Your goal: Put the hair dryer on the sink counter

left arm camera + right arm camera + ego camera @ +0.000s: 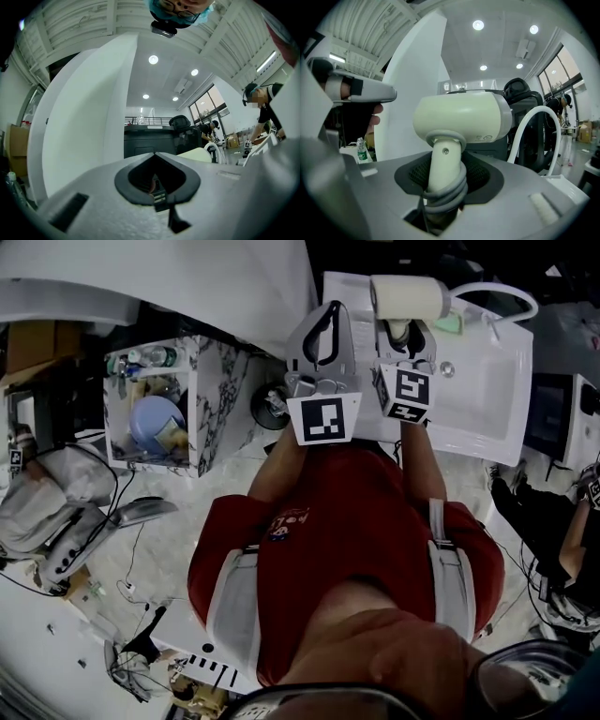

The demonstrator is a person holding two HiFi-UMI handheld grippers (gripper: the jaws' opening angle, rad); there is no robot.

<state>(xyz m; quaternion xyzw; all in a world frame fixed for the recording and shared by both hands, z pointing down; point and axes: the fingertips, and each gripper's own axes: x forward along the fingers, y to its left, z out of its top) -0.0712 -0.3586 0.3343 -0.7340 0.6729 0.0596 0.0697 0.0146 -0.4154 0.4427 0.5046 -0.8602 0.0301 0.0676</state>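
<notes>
Head view, looking down: right gripper [405, 334] clamped round the cord-wrapped handle of a cream hair dryer [408, 298], held over the white sink counter [487, 404]; left gripper [330, 313] alongside, jaws closed, empty.

A cream hair dryer [408, 298], its handle wound with a grey cord [445, 187], shows at upper centre against a white sink [492, 390]. The grey left gripper [325, 329] and grey right gripper [405, 341] bear cubes patterned in black-and-white squares. A red shirt [347, 512] with pale grey straps [234, 596] fills the lower middle. At upper left are a white-and-grey marbled cabinet [220, 381] and a blue bowl [155, 423].
</notes>
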